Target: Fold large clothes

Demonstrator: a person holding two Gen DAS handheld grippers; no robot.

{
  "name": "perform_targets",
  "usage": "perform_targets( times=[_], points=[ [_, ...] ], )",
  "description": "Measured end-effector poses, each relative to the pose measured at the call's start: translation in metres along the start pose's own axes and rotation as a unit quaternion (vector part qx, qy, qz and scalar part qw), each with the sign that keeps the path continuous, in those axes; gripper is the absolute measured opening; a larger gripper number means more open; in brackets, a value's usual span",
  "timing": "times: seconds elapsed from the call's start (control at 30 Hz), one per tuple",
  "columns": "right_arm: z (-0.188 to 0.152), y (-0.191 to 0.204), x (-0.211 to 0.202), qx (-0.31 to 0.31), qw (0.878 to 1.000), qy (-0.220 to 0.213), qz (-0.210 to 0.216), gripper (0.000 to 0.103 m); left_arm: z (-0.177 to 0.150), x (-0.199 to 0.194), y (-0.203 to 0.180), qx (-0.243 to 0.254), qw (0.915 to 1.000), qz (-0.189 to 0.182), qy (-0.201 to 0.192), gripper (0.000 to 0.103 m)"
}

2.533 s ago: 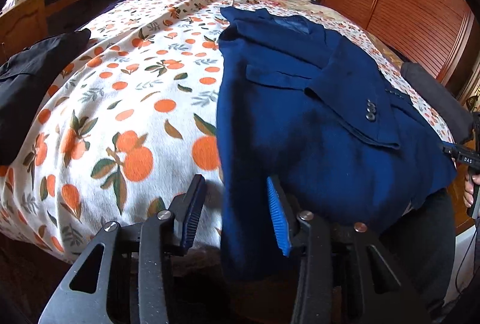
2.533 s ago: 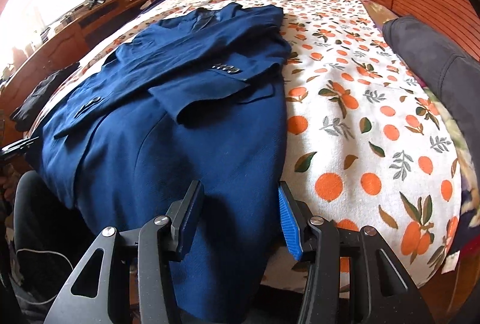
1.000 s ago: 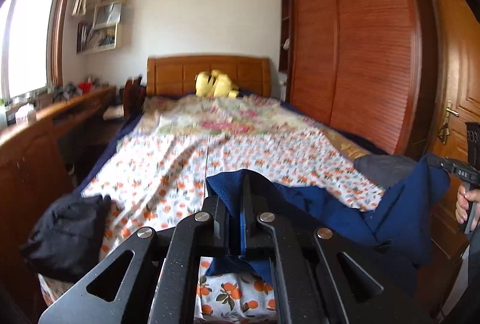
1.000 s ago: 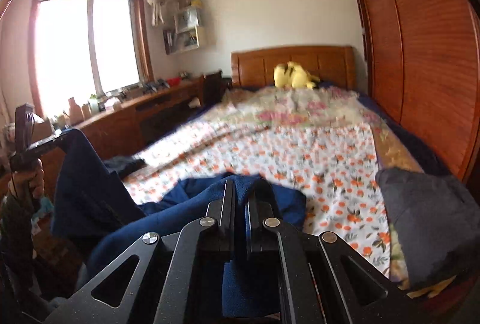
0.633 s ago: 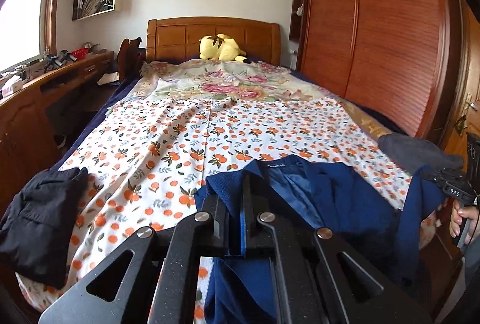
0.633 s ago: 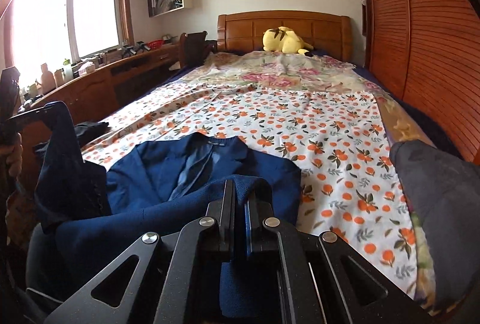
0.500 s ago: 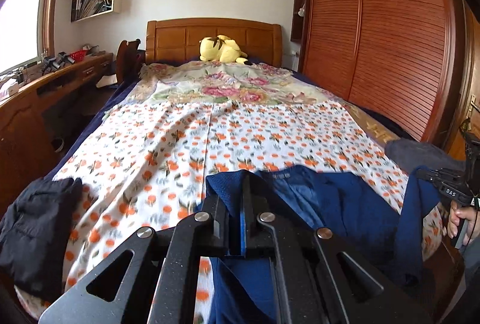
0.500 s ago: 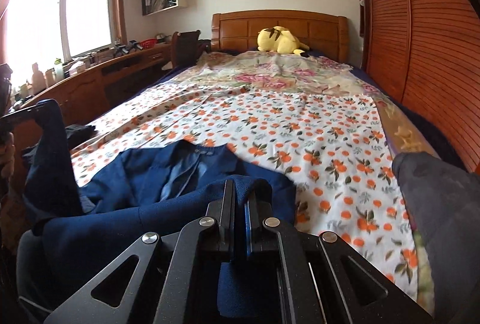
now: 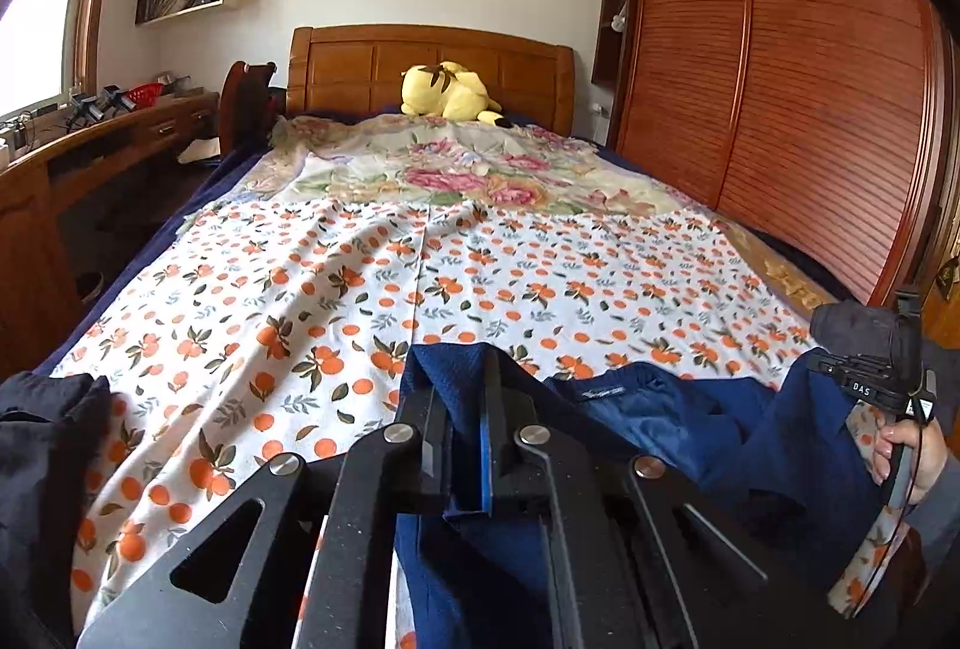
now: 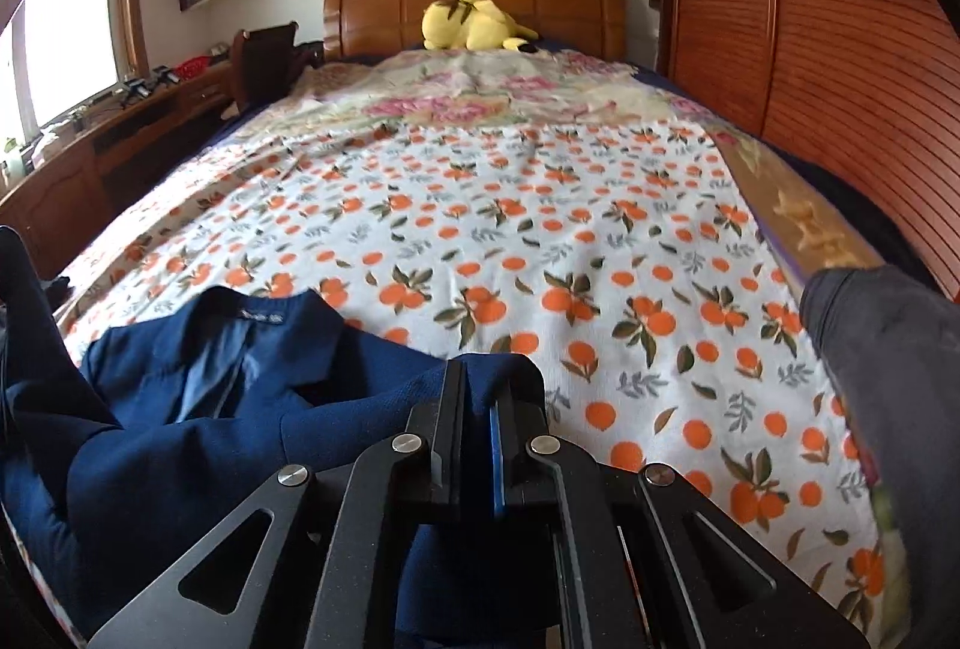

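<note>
- Your left gripper point(image 9: 468, 412) has its jaws squeezed together on a fold of the blue jacket point(image 9: 678, 427), and the fabric sticks up between the pads.
- Same deal on the right gripper point(image 10: 480, 409): clamped tight on another bit of the jacket hem.
- The jacket lies at the foot edge of the bed point(image 10: 540, 205), collar and label facing up toward the headboard, with the hem end lifted in your two grippers.
- From the left camera you can see your right hand point(image 9: 906, 460) on its handle at the bed's right corner.
- A black garment point(image 9: 42, 445) sits at the left foot corner and a grey garment point(image 10: 888, 349) at the right edge, both apart from the jacket.
- A yellow plush toy point(image 10: 468, 21) sits against the headboard.
</note>
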State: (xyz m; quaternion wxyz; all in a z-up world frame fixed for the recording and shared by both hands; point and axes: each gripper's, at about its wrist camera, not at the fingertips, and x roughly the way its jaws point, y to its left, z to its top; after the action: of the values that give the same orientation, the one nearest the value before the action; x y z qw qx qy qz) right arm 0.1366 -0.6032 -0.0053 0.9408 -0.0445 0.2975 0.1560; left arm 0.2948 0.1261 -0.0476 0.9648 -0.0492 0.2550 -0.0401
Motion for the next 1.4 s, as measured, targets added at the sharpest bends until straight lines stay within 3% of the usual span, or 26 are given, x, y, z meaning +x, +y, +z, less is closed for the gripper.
perform_targets(
  times=[0.17, 0.3, 0.47, 0.5, 0.53, 0.6, 0.87, 1.1, 1.4],
  points=[
    [0.003, 0.020, -0.014, -0.019, 0.999, 0.005, -0.030, 0.006, -0.006, 0.012, -0.003, 0.014, 0.9997, 0.001, 0.019, 0.009],
    [0.007, 0.033, -0.020, -0.026, 0.999, 0.009, -0.047, 0.010, -0.012, 0.016, -0.007, 0.035, 0.9990, -0.006, 0.029, 0.036],
    [0.012, 0.042, -0.031, -0.040, 0.997, 0.003, -0.061, 0.023, -0.016, 0.018, -0.009, 0.037, 0.9982, -0.029, 0.039, 0.045],
    [0.013, 0.045, -0.036, -0.042, 0.997, 0.001, -0.063, 0.030, -0.016, 0.017, -0.009, 0.036, 0.9980, -0.035, 0.038, 0.054],
    [0.015, 0.048, -0.039, -0.043, 0.997, 0.000, -0.064, 0.033, -0.016, 0.017, -0.010, 0.034, 0.9980, -0.039, 0.037, 0.072],
    [0.017, 0.057, -0.048, -0.049, 0.997, -0.003, -0.051, 0.039, -0.016, 0.012, -0.011, 0.030, 0.9980, -0.048, 0.029, 0.085],
    [0.010, 0.106, -0.061, -0.082, 0.996, 0.018, 0.017, 0.047, -0.016, -0.002, -0.008, 0.034, 0.9983, -0.043, 0.018, 0.085],
    [-0.002, 0.147, -0.060, -0.135, 0.987, 0.061, 0.066, 0.049, -0.016, -0.011, 0.006, 0.025, 0.9990, -0.036, 0.012, 0.085],
    [-0.006, 0.150, -0.049, -0.162, 0.977, 0.131, 0.048, 0.049, -0.019, -0.016, 0.013, 0.024, 0.9988, -0.039, 0.016, 0.085]
  ],
)
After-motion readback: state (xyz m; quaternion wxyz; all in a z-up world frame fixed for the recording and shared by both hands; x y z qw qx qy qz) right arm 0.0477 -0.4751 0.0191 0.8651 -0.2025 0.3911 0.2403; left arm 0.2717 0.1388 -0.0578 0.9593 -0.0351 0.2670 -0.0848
